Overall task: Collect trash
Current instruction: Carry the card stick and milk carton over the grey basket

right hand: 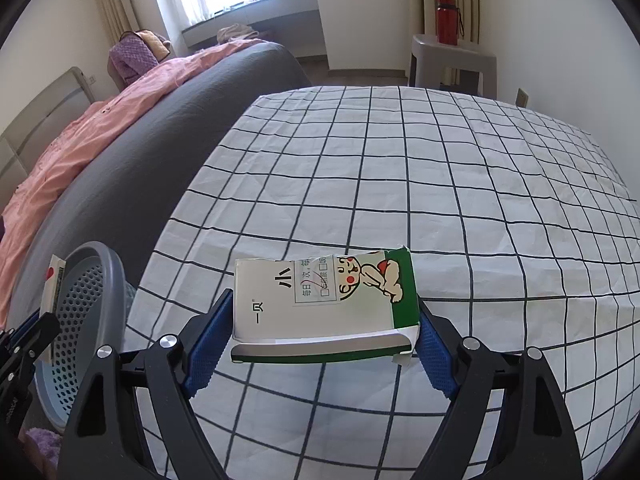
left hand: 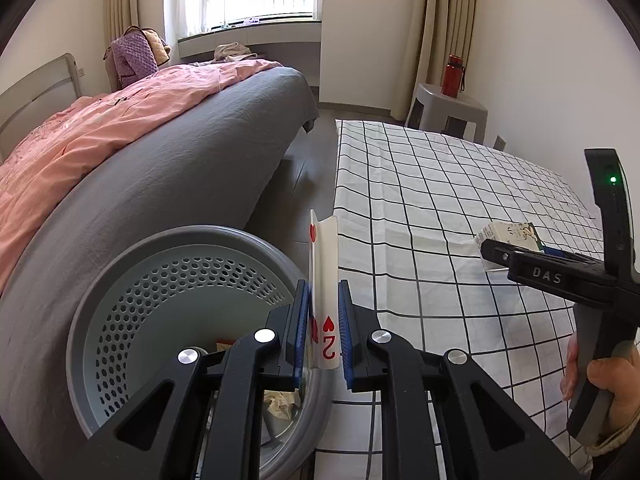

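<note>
Left wrist view: the left gripper (left hand: 324, 320) is clenched on a bent playing card (left hand: 325, 276), a two of hearts, standing upright between its blue pads. The card hangs over the near rim of a grey perforated trash basket (left hand: 132, 280), which sits on the floor between a bed with a pink quilt (left hand: 100, 128) and a table under a checked cloth (left hand: 420, 200). Crumpled paper (left hand: 282, 402) and another scrap already lie at the basket's bottom. To the basket's right, over the table, a hand (left hand: 600, 380) holds the right gripper (left hand: 490, 250), its tips at a small carton (left hand: 510, 236).

Right wrist view: the right gripper (right hand: 324, 332) straddles a white and green medicine box (right hand: 324, 304) lying flat on the checked cloth (right hand: 440, 180), well to the right of the basket (right hand: 88, 300). The right pad touches the box's green end; the left pad appears to meet the white end, though a firm pinch cannot be confirmed.

Judging progress: some trash is binned, the card is about to be dropped in, and the box has yet to be lifted and carried over. No other litter shows on the cloth.
</note>
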A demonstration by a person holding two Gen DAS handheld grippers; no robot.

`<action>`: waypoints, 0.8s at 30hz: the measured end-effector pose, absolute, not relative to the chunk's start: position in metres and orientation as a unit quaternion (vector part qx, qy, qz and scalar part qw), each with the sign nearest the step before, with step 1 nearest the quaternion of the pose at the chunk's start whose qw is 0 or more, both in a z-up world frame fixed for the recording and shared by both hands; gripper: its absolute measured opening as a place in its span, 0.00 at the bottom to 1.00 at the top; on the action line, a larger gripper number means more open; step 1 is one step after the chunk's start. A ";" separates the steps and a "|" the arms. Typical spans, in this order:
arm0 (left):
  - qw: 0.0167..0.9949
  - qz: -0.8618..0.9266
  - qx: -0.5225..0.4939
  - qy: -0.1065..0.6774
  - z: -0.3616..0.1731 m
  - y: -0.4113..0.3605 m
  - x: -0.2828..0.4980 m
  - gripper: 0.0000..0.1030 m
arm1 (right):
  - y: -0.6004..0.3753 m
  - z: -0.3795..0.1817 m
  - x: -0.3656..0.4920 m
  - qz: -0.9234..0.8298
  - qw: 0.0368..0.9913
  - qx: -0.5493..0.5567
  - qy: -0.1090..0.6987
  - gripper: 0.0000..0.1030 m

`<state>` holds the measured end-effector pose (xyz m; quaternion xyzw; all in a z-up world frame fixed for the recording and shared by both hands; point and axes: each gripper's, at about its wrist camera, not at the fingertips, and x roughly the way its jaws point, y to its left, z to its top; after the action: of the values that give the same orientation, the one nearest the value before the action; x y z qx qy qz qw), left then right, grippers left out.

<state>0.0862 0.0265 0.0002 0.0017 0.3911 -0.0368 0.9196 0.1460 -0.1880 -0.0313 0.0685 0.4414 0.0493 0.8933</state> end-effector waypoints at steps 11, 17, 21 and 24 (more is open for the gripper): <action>0.923 -0.013 -0.019 0.383 0.017 0.065 0.063 0.14 | -0.139 0.015 0.105 0.110 0.906 0.069 0.403 0.78; 0.921 0.017 -0.034 0.389 0.018 0.101 0.048 0.14 | -0.101 0.027 0.091 0.152 0.904 0.070 0.394 0.78; 0.921 0.038 -0.034 0.387 0.019 0.123 0.041 0.14 | -0.073 0.029 0.088 0.178 0.900 0.063 0.392 0.78; 0.920 0.054 -0.030 0.387 0.018 0.138 0.038 0.14 | -0.054 0.030 0.087 0.199 0.896 0.062 0.391 0.78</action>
<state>0.0376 0.1380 0.0178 -0.0300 0.3873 0.0538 0.9199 0.0871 -0.0541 0.0303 0.0618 0.3914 0.1986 0.8964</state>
